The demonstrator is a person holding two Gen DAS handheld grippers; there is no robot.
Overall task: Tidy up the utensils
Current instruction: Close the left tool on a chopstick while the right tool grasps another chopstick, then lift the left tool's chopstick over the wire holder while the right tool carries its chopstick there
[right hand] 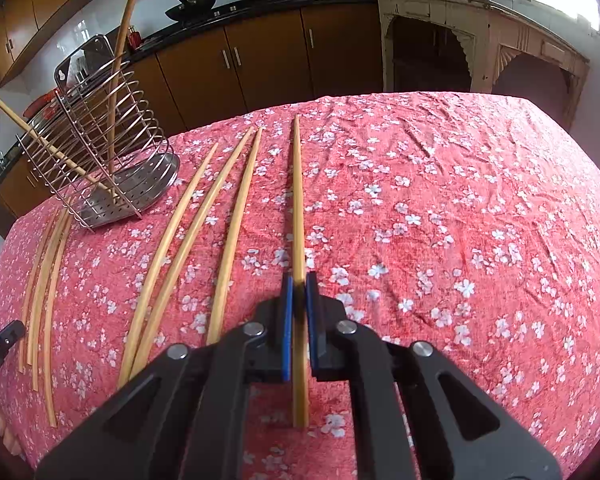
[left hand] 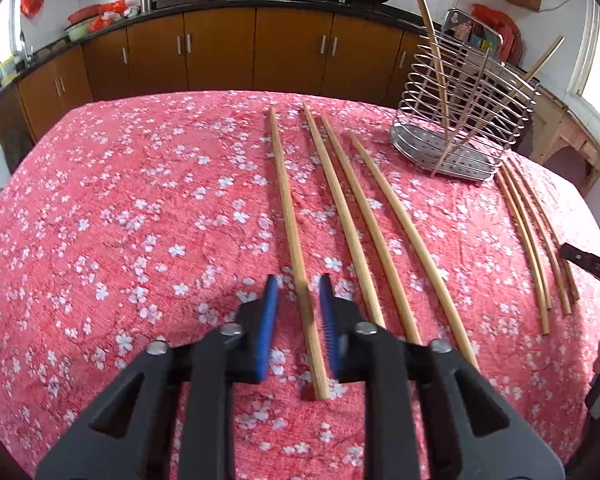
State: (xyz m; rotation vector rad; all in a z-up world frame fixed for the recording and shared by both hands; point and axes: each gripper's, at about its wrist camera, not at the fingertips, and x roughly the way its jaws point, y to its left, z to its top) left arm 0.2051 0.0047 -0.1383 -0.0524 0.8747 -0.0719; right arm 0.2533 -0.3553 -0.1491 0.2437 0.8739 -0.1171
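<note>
Left gripper (left hand: 299, 282): fingers spread to either side of a chopstick (left hand: 288, 208) that lies flat on the desk (left hand: 140, 200). I see a gap on both sides, so the blue pads are not pressing it. It is the leftmost of four; the other three (left hand: 364, 216) lie just beside it to the right, roughly parallel.

Right gripper (right hand: 299, 278): fingers pinching the near part of a stick (right hand: 297, 192), whose far end points away across the red flowered cloth. I cannot tell whether it is lifted or on the cloth. Three more (right hand: 204, 216) lie to its left.

Wire rack (left hand: 472, 92) stands upright at the far side of the desk, between the two groups. Two chopsticks (left hand: 434, 48) lean inside it, one steep, one tilted outward.
</note>
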